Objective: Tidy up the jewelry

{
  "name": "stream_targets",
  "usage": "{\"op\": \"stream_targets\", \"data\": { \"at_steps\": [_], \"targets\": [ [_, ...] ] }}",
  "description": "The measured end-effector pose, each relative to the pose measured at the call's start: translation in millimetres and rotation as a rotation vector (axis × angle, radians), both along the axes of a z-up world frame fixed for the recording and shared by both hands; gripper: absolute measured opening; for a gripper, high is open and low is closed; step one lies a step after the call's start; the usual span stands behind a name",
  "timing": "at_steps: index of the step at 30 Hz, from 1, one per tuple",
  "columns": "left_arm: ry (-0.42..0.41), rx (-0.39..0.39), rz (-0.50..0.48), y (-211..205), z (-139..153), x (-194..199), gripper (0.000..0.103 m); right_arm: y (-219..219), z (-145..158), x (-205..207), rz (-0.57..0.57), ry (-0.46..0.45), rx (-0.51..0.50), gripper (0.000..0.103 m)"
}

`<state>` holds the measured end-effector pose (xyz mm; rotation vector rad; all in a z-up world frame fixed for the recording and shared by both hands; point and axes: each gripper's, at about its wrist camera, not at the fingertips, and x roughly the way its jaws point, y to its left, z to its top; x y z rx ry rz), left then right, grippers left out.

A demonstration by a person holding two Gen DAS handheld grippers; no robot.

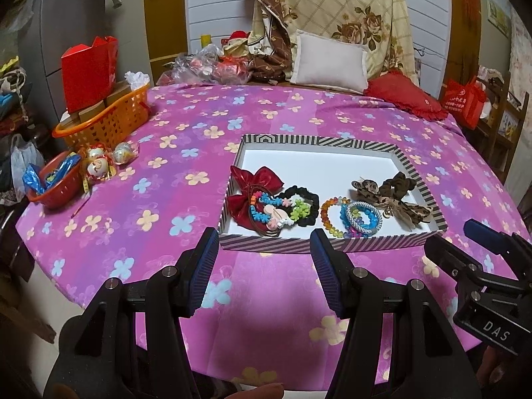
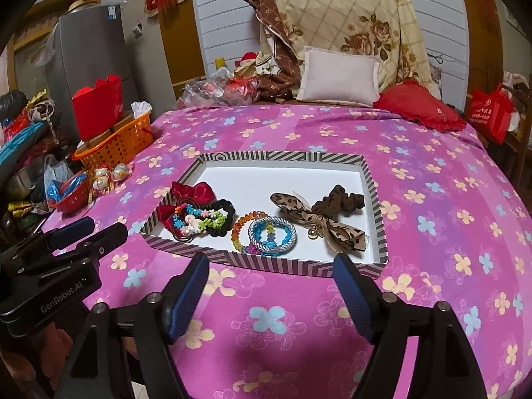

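A striped shallow box (image 1: 332, 142) (image 2: 282, 157) lies on the pink flowered tablecloth. Along its near side lie a red bow (image 1: 252, 179) (image 2: 189, 191), a black scrunchie (image 1: 306, 196) (image 2: 226, 207), coloured bead bracelets (image 1: 360, 217) (image 2: 271, 236), and a leopard bow with a brown scrunchie (image 1: 392, 196) (image 2: 326, 212). My left gripper (image 1: 264, 246) hovers just short of the box's near wall, open and empty. My right gripper (image 2: 271, 272) is likewise open and empty before that wall. Each gripper shows at the other view's edge: the right gripper (image 1: 465, 242) and the left gripper (image 2: 89, 232).
An orange basket (image 1: 103, 123) (image 2: 116, 144) with a red carton stands at the table's far left, a small red bowl (image 1: 55, 184) (image 2: 71, 199) and wrapped balls (image 1: 99, 164) near it. Pillows and a red cushion (image 1: 405, 98) lie behind the table.
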<state>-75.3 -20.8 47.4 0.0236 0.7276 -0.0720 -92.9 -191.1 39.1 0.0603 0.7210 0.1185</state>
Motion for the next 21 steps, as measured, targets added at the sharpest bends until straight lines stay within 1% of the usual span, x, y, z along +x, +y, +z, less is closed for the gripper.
{"op": "stream_targets", "data": {
  "at_steps": [21],
  "targets": [
    [0.014, 0.004, -0.005, 1.8, -5.0, -0.1, 0.057, -0.9, -7.4, 3.7, 0.0, 0.035, 0.001, 0.078]
  ]
}}
